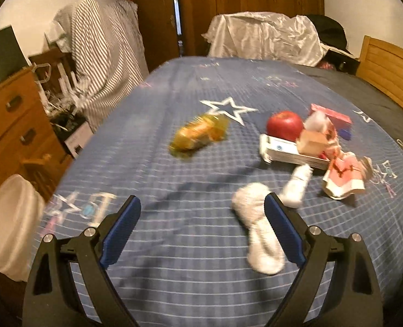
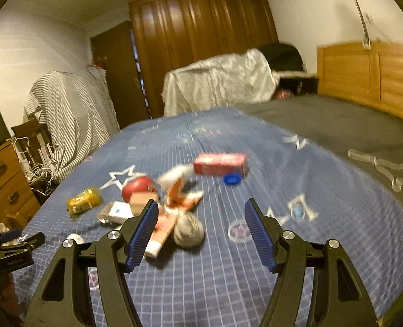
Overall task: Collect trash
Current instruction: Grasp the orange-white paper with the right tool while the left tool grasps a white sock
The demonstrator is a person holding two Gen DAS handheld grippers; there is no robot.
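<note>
Left gripper (image 1: pixel 202 207): you hold its jaws spread wide over the blue bedspread (image 1: pixel 190 87), nothing between them.
Right gripper (image 2: pixel 201 212): jaws apart, empty too; the pile sits beyond its left finger.
Trash pile: take the red apple (image 1: pixel 284 125) as your landmark. The yellow wrapper (image 1: pixel 197 136) lies well to its left, alone. The crumpled red-and-white paper (image 1: pixel 346 174) and white tube (image 1: pixel 297 188) lie nearer you, to its right. The white tissue wad (image 1: pixel 252 207) lies nearest, just beside your left gripper's right finger.
Why scattered: probably dropped loosely, so each needs its own pinch.
Open room: bare bedspread between wrapper and apple; the bed's left edge falls off towards the wooden drawers (image 1: pixel 13 125).
</note>
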